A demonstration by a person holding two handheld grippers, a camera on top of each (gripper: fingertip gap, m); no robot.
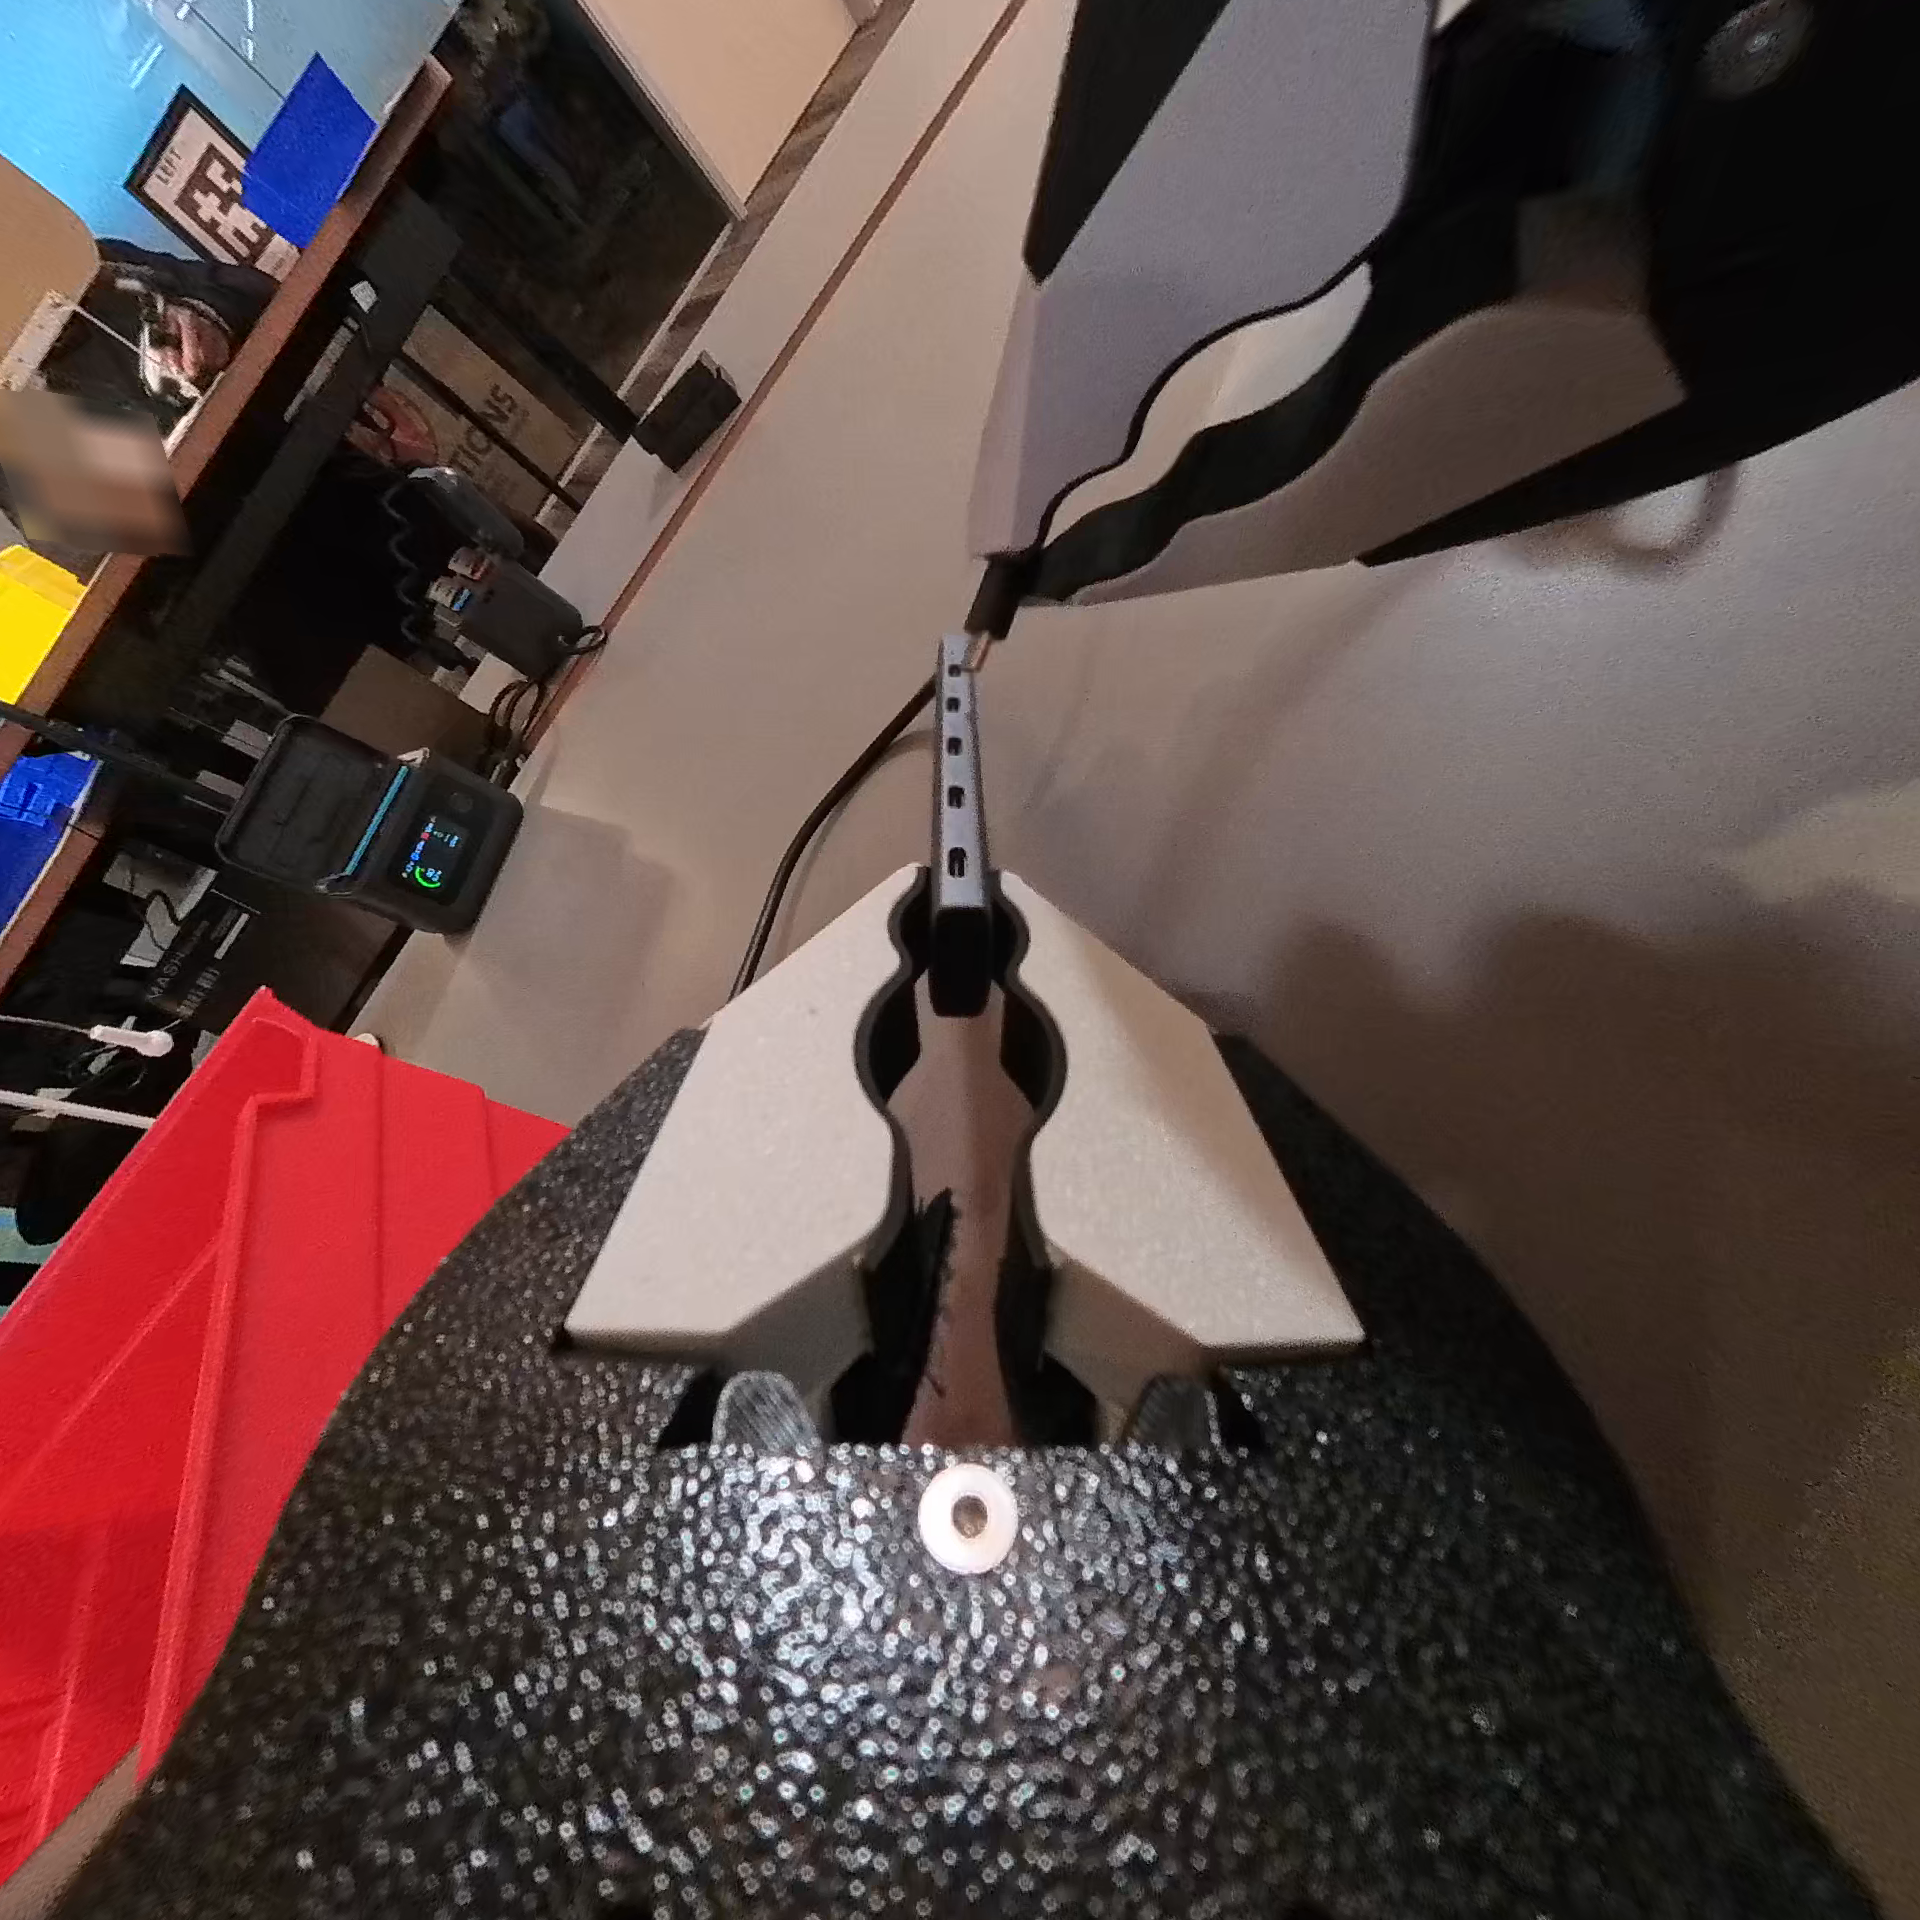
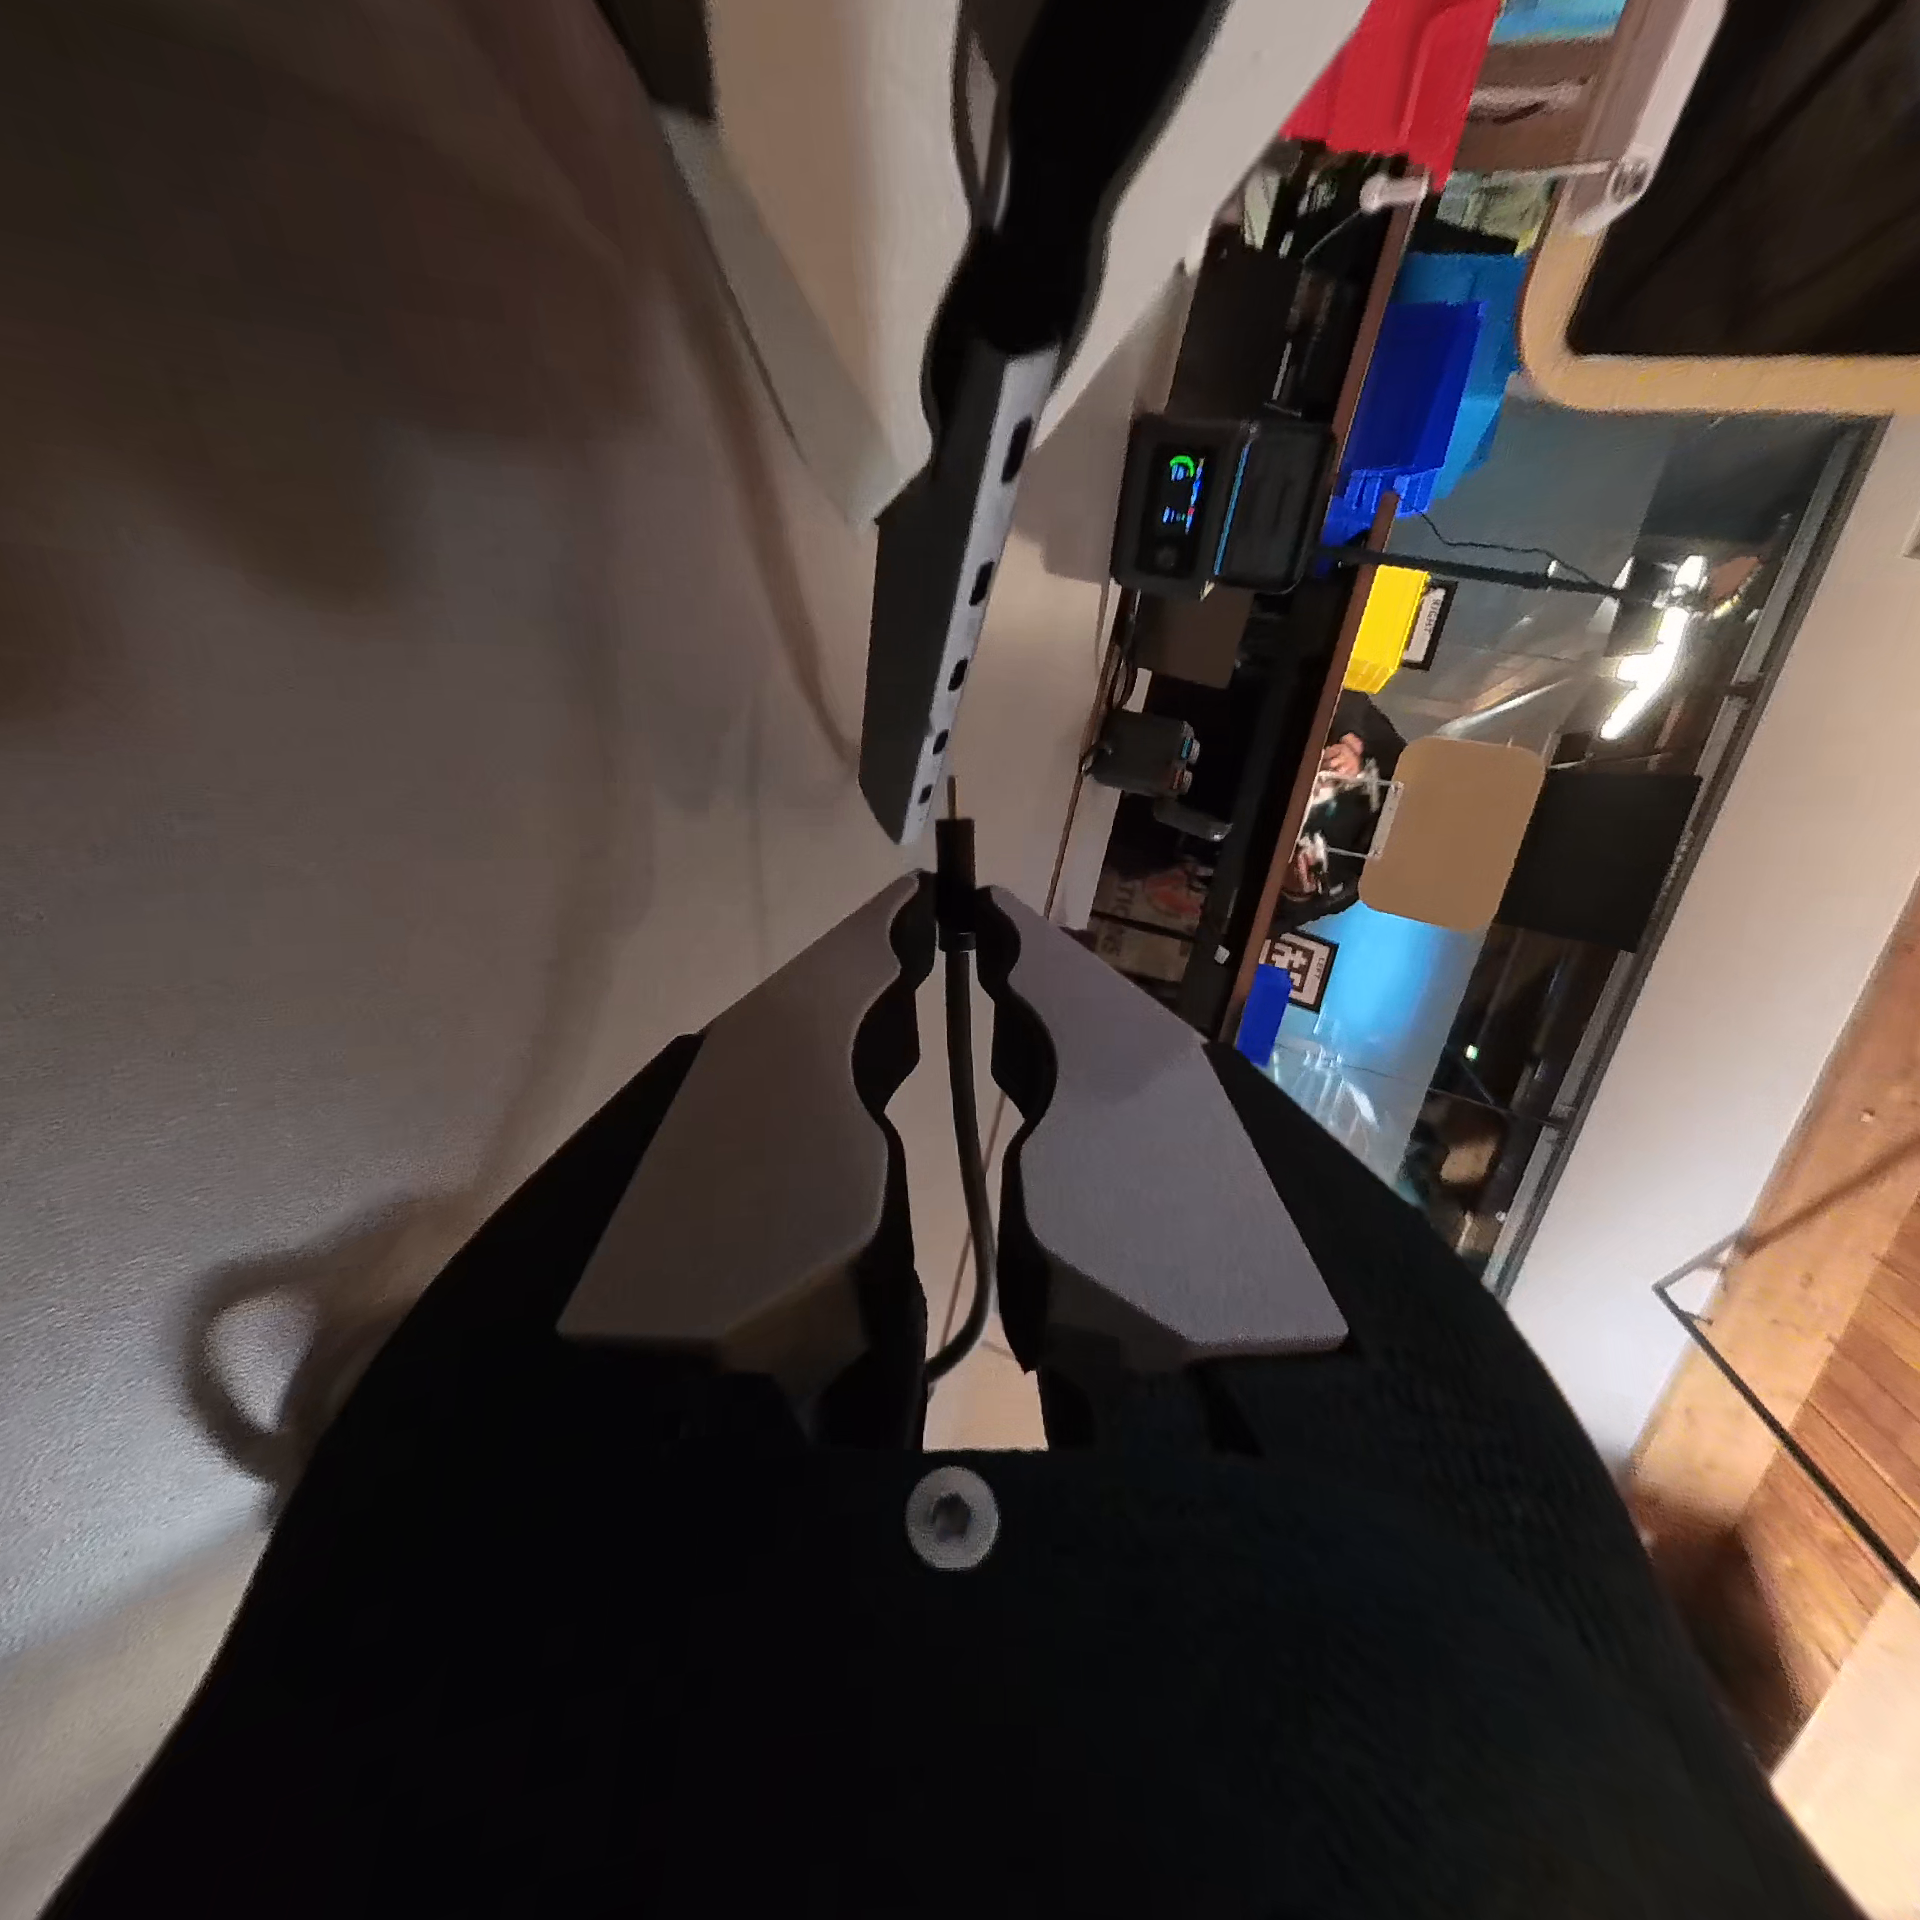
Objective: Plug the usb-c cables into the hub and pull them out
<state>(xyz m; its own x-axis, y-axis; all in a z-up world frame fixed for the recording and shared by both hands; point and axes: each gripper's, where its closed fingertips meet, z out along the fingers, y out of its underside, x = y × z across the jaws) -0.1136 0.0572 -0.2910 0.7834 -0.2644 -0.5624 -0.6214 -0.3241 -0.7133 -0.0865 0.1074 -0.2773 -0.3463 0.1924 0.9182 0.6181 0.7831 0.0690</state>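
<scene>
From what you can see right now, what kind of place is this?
Probably a workshop or lab. Coloured storage bins, like the red bin on the pale worktable, shelving crowded with gear and cables, and a small powered unit with a lit screen suggest so.

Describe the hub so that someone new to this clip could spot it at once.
Start at the pale tabletop and the left hand-held gripper; the hub is the slim grey bar clamped at one end between its fingers. It carries a row of small dark ports along one narrow edge, unlike the thin black cable plug held by the right hand-held gripper just short of its far end.
</scene>
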